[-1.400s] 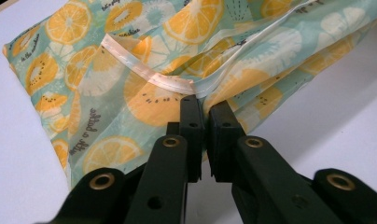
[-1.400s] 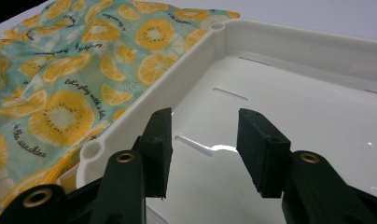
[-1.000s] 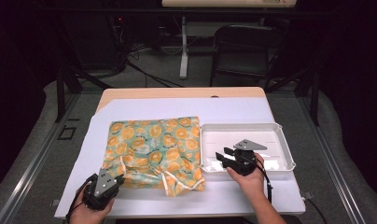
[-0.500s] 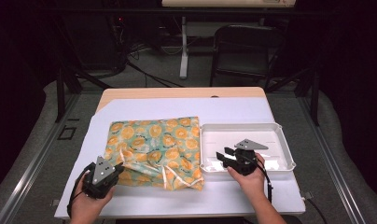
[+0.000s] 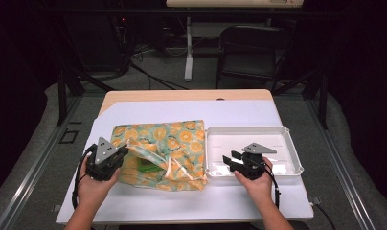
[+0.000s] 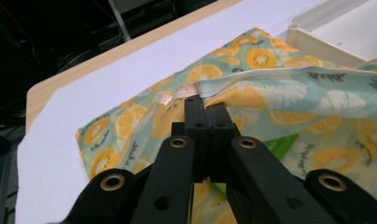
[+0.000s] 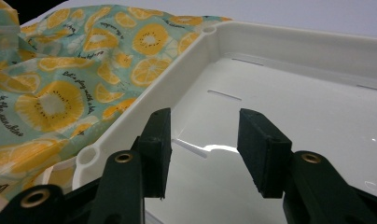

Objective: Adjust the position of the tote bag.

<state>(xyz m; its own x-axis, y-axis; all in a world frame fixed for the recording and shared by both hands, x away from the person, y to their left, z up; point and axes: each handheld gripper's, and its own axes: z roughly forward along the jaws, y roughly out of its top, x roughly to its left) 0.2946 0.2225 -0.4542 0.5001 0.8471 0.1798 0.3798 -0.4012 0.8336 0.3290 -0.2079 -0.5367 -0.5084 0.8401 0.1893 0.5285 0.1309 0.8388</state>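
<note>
High view is showing soft, citrus-printed cloth (image 5: 167, 151) lying crumpled mid-frame on the white-covered counter (image 5: 182, 206), touching a glossy rectangular plastic tray (image 5: 291, 143) at its right. Left hand-held gripper (image 5: 120, 152) is pinching the cloth's hemmed edge (image 6: 196, 91), lifting it at lower left. Right hand-held gripper (image 7: 203, 142) is hovering with jaws apart, holding nothing, over the tray's floor; the right gripper view is revealing slots there.

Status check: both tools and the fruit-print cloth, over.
Left tool shut on fruit-print cloth edge, lifting it. Right tool open, empty, over white tray. Something green shows under the raised cloth. Nothing in the way.
</note>
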